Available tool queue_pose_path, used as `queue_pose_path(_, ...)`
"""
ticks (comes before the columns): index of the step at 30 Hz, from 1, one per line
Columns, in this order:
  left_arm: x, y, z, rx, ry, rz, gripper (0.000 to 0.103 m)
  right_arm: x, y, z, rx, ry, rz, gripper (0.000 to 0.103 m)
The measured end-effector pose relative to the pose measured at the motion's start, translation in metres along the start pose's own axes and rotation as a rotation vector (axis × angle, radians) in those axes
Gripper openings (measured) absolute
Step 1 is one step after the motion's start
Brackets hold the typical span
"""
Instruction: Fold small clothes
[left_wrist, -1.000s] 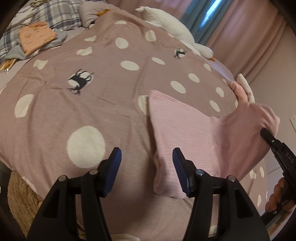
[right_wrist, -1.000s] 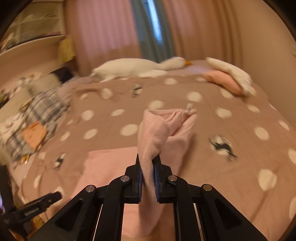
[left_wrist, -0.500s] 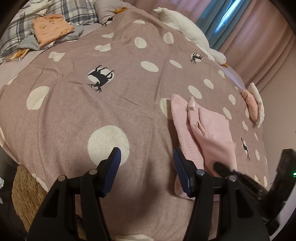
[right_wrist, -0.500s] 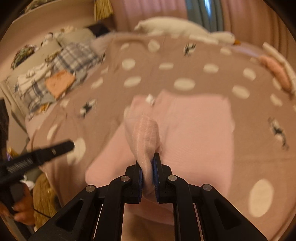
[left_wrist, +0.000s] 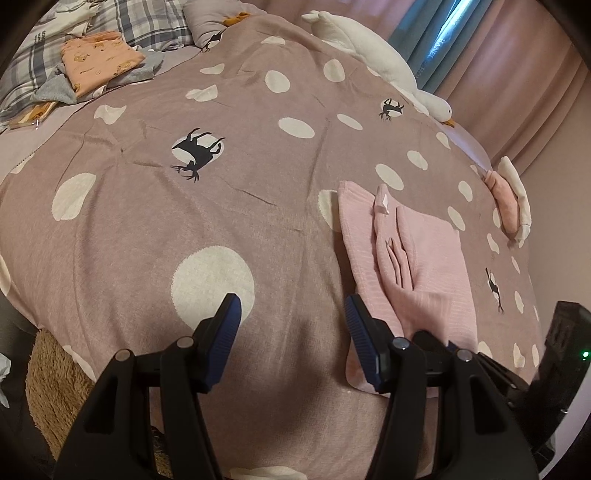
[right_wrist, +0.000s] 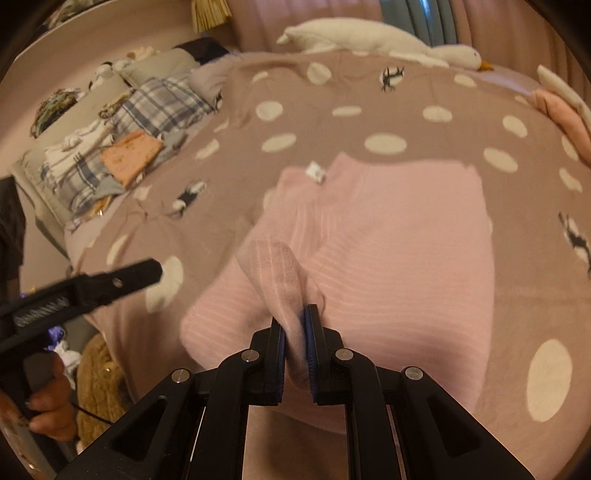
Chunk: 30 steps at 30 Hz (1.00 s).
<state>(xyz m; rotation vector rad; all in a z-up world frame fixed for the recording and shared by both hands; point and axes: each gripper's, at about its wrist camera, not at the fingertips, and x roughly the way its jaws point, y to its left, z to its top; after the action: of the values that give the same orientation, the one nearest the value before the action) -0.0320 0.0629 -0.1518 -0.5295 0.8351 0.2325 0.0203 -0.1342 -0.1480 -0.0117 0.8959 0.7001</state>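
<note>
A small pink ribbed garment (right_wrist: 399, 251) lies on the spotted bedspread (right_wrist: 369, 122), its body flat and one part folded over it, a white tag (right_wrist: 316, 172) showing at the far end. My right gripper (right_wrist: 294, 325) is shut on a bunched fold of this pink cloth, low over the near end. In the left wrist view the same garment (left_wrist: 424, 258) sits right of my left gripper (left_wrist: 291, 314), which hovers open above bare bedspread (left_wrist: 184, 221) with nothing between its blue pads. The left gripper also appears at the left edge (right_wrist: 122, 280) of the right wrist view, held by a hand.
A folded orange garment (left_wrist: 99, 59) rests on plaid bedding at the far left. A white goose plush (left_wrist: 369, 59) lies along the far edge by the curtains. A pink-and-white pillow (left_wrist: 511, 199) sits at the right. A brown furry rug (left_wrist: 51, 376) shows below the bed's near edge.
My right gripper has come down with the lifted pink cloth and laid it over the garment's body. The left gripper stayed open in about the same place.
</note>
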Motion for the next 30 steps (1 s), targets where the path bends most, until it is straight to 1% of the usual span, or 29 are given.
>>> queue_pose_path(3, 0.000, -0.001, 0.000, 0.002, 0.002, 0.007, 0.060, -0.001, -0.002, -0.001, 0.007, 0.005, 0.002, 0.012)
queue_pose_path(5, 0.000, -0.001, 0.000, 0.001, 0.002, 0.002, 0.060, -0.005, -0.004, 0.000, 0.017, 0.011, 0.011, 0.016)
queue_pose_path(8, 0.000, -0.003, -0.001, 0.009, 0.004, -0.001, 0.061, -0.016, -0.007, 0.000, 0.035, -0.005, 0.041, 0.027)
queue_pose_path(10, -0.002, -0.005, -0.001, 0.013, 0.001, -0.003, 0.063, -0.028, -0.010, 0.000, 0.045, -0.034, 0.050, 0.044)
queue_pose_path(11, -0.002, -0.005, -0.001, 0.015, 0.000, -0.006, 0.064, -0.034, -0.011, 0.000, 0.047, -0.049, 0.051, 0.047)
queue_pose_path(14, -0.005, -0.008, -0.002, 0.018, -0.001, -0.014, 0.064, -0.050, -0.016, 0.001, 0.058, -0.091, 0.042, 0.049)
queue_pose_path(15, -0.006, -0.010, -0.002, 0.019, 0.001, -0.020, 0.064, -0.055, -0.019, 0.002, 0.063, -0.104, 0.036, 0.052)
queue_pose_path(16, -0.007, -0.011, -0.002, 0.019, 0.003, -0.029, 0.064, -0.061, -0.023, 0.002, 0.074, -0.121, 0.019, 0.056)
queue_pose_path(17, -0.008, -0.012, -0.002, 0.020, 0.004, -0.043, 0.064, -0.063, -0.026, 0.002, 0.082, -0.130, -0.001, 0.058)
queue_pose_path(19, -0.011, -0.017, -0.002, 0.026, 0.005, -0.072, 0.064, -0.064, -0.034, 0.003, 0.098, -0.141, -0.054, 0.059)
queue_pose_path(21, -0.016, -0.023, -0.002, 0.038, 0.005, -0.117, 0.064, -0.061, -0.043, 0.002, 0.128, -0.126, -0.109, 0.059)
queue_pose_path(22, -0.017, -0.026, -0.002, 0.045, 0.003, -0.133, 0.064, -0.060, -0.047, 0.001, 0.144, -0.120, -0.125, 0.059)
queue_pose_path(23, -0.019, -0.031, -0.002, 0.058, 0.000, -0.164, 0.065, -0.058, -0.053, 0.000, 0.164, -0.111, -0.140, 0.059)
queue_pose_path(25, -0.018, -0.040, -0.002, 0.076, 0.012, -0.219, 0.066, -0.054, -0.061, -0.002, 0.198, -0.094, -0.154, 0.059)
queue_pose_path(27, -0.011, -0.052, -0.002, 0.091, 0.044, -0.269, 0.066, -0.051, -0.069, -0.004, 0.224, -0.079, -0.163, 0.059)
queue_pose_path(30, 0.009, -0.067, -0.004, 0.105, 0.106, -0.304, 0.066, -0.050, -0.075, -0.008, 0.242, -0.064, -0.170, 0.059)
